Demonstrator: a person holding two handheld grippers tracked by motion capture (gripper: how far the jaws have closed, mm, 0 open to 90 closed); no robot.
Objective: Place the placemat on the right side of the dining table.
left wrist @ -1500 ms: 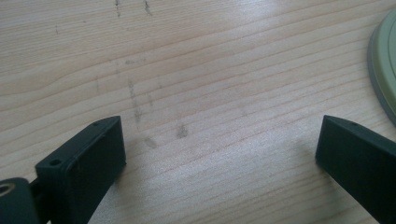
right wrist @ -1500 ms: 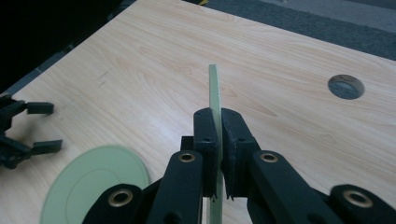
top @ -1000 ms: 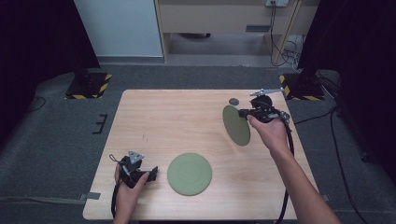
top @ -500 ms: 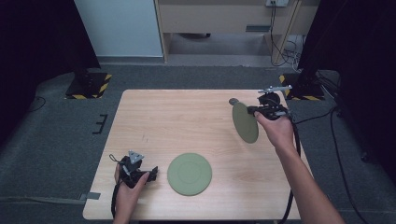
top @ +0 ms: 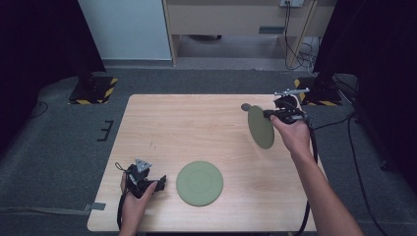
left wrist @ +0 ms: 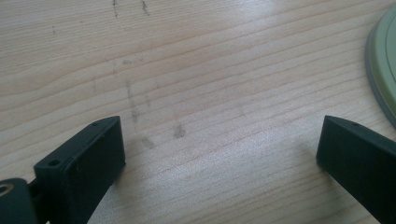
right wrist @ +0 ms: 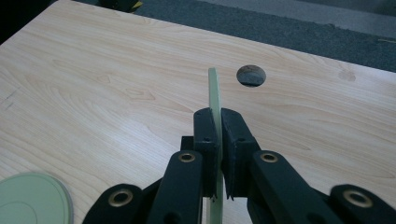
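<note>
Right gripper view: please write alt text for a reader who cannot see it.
The right tool is shut on a thin green plate, held on edge above a light wooden table. A round hole lies beyond it, and a second green plate lies flat at lower left.

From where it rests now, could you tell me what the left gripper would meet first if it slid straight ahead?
Probably bare table: the left gripper is open, with wood between and ahead of its fingers. The flat green plate lies off to one side, likely just outside that line.
</note>
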